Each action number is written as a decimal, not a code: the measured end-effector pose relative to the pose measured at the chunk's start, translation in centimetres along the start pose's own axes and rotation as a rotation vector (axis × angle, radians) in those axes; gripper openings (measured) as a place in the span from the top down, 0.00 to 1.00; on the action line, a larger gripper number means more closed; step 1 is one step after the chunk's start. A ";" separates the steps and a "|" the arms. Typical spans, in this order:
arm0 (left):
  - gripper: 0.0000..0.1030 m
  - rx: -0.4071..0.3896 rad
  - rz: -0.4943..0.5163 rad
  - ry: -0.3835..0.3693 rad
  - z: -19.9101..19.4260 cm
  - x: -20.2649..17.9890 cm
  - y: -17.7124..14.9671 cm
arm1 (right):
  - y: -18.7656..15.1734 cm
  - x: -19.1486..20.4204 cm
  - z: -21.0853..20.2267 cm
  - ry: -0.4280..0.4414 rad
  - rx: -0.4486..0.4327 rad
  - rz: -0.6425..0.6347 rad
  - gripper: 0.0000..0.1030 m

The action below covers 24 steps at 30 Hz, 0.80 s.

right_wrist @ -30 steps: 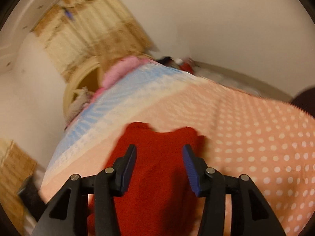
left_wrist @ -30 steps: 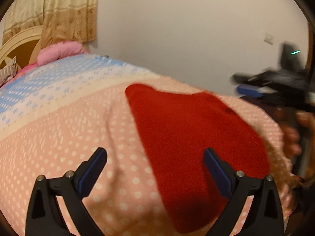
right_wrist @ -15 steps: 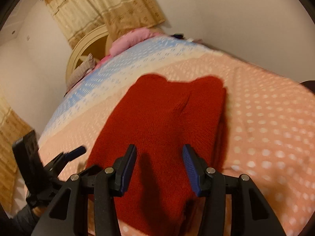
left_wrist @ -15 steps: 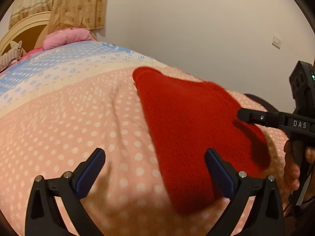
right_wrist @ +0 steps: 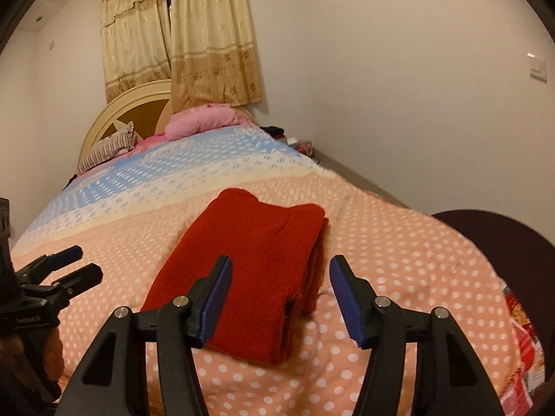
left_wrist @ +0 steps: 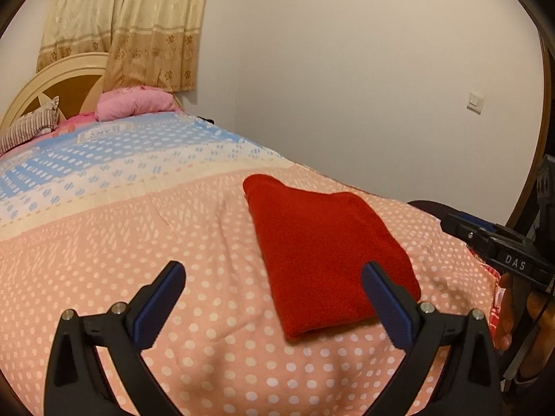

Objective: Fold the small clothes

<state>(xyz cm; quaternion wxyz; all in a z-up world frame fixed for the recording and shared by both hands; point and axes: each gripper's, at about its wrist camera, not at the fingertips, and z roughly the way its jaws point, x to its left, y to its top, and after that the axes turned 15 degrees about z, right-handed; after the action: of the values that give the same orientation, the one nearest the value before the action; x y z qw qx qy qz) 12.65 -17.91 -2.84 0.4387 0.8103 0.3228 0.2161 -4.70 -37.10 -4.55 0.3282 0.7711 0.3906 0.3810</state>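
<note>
On dotted quilt [right_wrist: 399, 242] | fuzzy red garment [right_wrist: 249, 263] (rectangular) | left gripper [left_wrist: 274, 289] released | right gripper [right_wrist: 279, 298] opening, empty

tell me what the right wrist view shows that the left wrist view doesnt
Only the right wrist view shows the stacked fold layers along the side of the red garment, clutter on the floor by the bed's far corner, and the open left claw. Only the left wrist view shows a hand holding the right claw, whose jaws are opening with nothing between them. Both show the folded garment lying on the dotted bedspread, the pink pillow and curtains.
</note>
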 end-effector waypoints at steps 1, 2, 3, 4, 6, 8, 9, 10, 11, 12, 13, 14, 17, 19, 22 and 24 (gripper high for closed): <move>0.00 -0.004 -0.001 0.001 -0.1 0.0 0.0 | 0.1 0.2 -0.4 -0.005 -0.016 -0.006 0.42; 0.00 -0.012 0.002 0.003 -0.3 0.0 0.1 | 0.1 0.4 -0.6 -0.008 -0.025 -0.009 0.42; 0.00 -0.016 0.004 0.006 -0.4 -0.2 0.1 | 0.1 0.5 -0.8 -0.010 -0.037 -0.015 0.42; 0.00 -0.019 0.006 0.006 -0.7 -0.3 0.0 | 0.0 0.8 -0.9 -0.007 -0.044 -0.024 0.42; 0.00 -0.019 0.005 0.007 -0.7 -0.4 0.0 | -0.1 1.1 -1.1 0.001 -0.048 -0.035 0.42; 0.00 -0.018 -0.001 0.010 -0.7 -0.5 -0.1 | -0.3 1.1 -1.0 0.010 -0.038 -0.035 0.42; 0.00 -0.017 -0.005 0.011 -0.7 -0.5 -0.2 | -0.4 1.0 -1.0 0.013 -0.034 -0.033 0.42; 0.00 -0.015 -0.007 0.011 -0.7 -0.5 -0.2 | -0.4 1.0 -1.0 0.015 -0.032 -0.031 0.42; 0.00 -0.012 -0.009 0.014 -0.6 -0.5 -0.3 | -0.5 0.9 -1.0 0.017 -0.029 -0.028 0.42; 0.00 -0.011 -0.010 0.016 -0.6 -0.6 -0.3 | -0.4 0.8 -0.9 0.019 -0.027 -0.021 0.42; 0.00 -0.011 -0.010 0.015 -0.6 -0.6 -0.4 | -0.4 0.6 -0.9 0.024 -0.026 -0.012 0.42; 0.00 -0.010 -0.008 0.017 -0.6 -0.6 -0.3 | -0.4 0.5 -0.9 0.027 -0.025 -0.007 0.42; 0.00 -0.016 -0.011 0.022 -0.7 -0.5 -0.4 | -0.4 0.5 -0.9 0.030 -0.023 0.003 0.42; 0.00 -0.018 -0.015 0.020 -0.8 -0.5 -0.5 | -0.4 0.5 -0.8 0.033 -0.024 0.001 0.42; 0.00 -0.017 -0.011 0.022 -0.8 -0.6 -0.5 | -0.6 0.6 -0.6 0.036 -0.022 -0.002 0.41; 0.00 -0.018 -0.010 0.022 -0.8 -0.6 -0.5 | -0.7 0.7 -0.5 0.039 -0.019 -0.002 0.41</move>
<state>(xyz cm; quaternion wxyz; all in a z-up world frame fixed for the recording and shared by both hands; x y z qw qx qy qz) 11.57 -17.66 -2.87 0.4435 0.8022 0.3299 0.2258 -5.12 -36.08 -4.60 0.3284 0.7601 0.3937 0.3993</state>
